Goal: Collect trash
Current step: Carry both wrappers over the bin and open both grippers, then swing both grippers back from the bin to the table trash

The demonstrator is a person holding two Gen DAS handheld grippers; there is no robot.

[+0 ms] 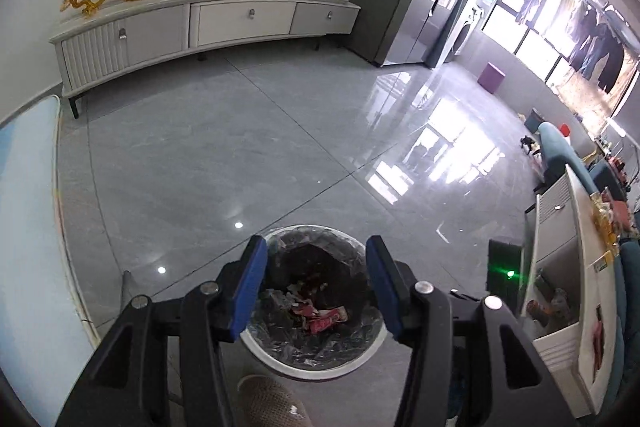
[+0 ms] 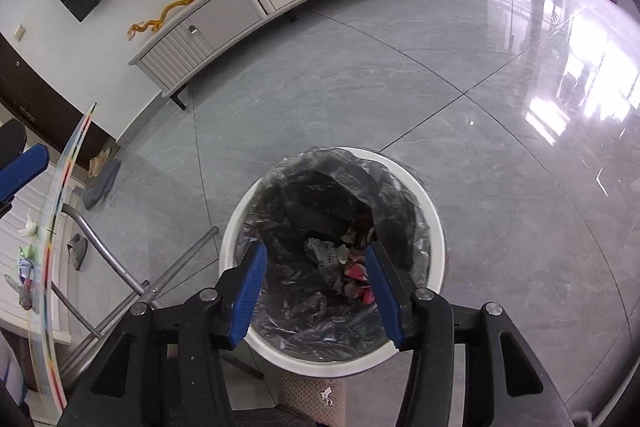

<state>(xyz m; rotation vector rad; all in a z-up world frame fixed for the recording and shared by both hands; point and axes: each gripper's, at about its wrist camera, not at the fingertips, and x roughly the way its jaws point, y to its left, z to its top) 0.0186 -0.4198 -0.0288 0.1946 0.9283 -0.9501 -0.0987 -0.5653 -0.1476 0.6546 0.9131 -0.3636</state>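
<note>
A white round trash bin [image 1: 316, 373] with a black liner stands on the grey tiled floor. It also shows in the right wrist view [image 2: 434, 227]. Crumpled red and white wrappers [image 1: 320, 317] lie at its bottom, and show in the right wrist view [image 2: 352, 275] too. My left gripper [image 1: 316, 287] is open and empty above the bin's mouth. My right gripper [image 2: 316, 287] is open and empty above the bin as well. A blue pad of the left gripper [image 2: 22, 169] shows at the left edge of the right wrist view.
A long white TV cabinet [image 1: 240, 19] with yellow dragon and tiger figures lines the far wall. A low white table [image 1: 576, 291] with clutter stands right. A glass table edge [image 2: 60, 219] with metal legs [image 2: 120, 267] is left. A slippered foot [image 2: 316, 399] is below the bin.
</note>
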